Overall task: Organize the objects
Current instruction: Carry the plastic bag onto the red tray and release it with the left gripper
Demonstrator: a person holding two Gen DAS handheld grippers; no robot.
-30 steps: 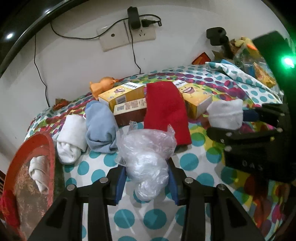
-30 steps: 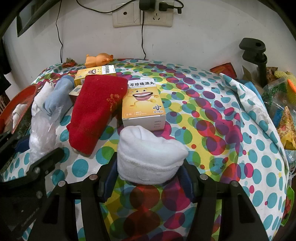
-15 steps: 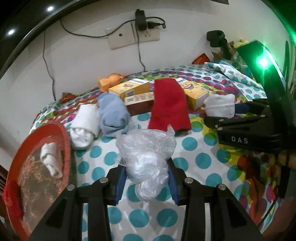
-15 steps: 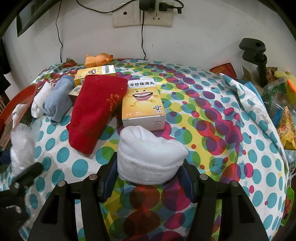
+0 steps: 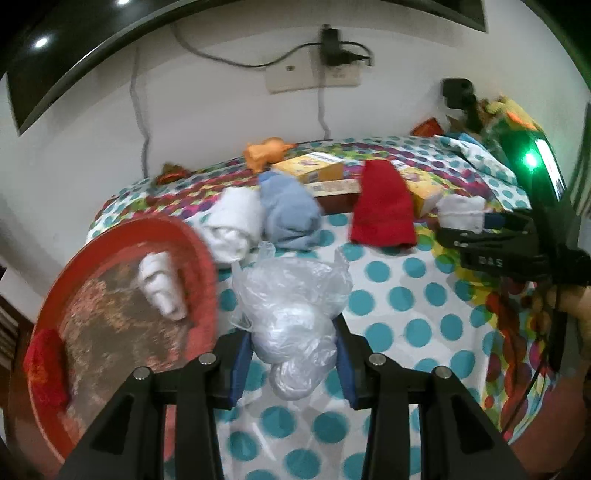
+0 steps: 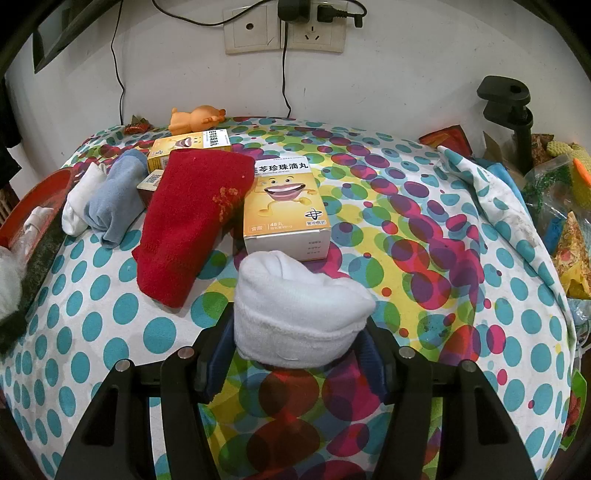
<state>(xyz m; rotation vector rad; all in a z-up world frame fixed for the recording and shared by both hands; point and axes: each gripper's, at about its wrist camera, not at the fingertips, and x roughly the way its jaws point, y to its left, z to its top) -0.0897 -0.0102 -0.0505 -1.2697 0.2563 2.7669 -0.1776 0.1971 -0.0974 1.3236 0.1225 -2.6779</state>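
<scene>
Two tool-mounted fisheyes, shared tablecloth (image 6: 424, 229)

A lived-in home: polka-dot tablecloth (image 6: 424, 229) centre frame, rolled socks (image 6: 110, 199) at left, wall sockets (image 6: 284, 29) up top.

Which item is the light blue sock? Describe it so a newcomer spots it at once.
On the polka-dot tablecloth, look left of the long red sock. The light blue sock lies bunched beside a white sock; it is the only blue one.
</scene>
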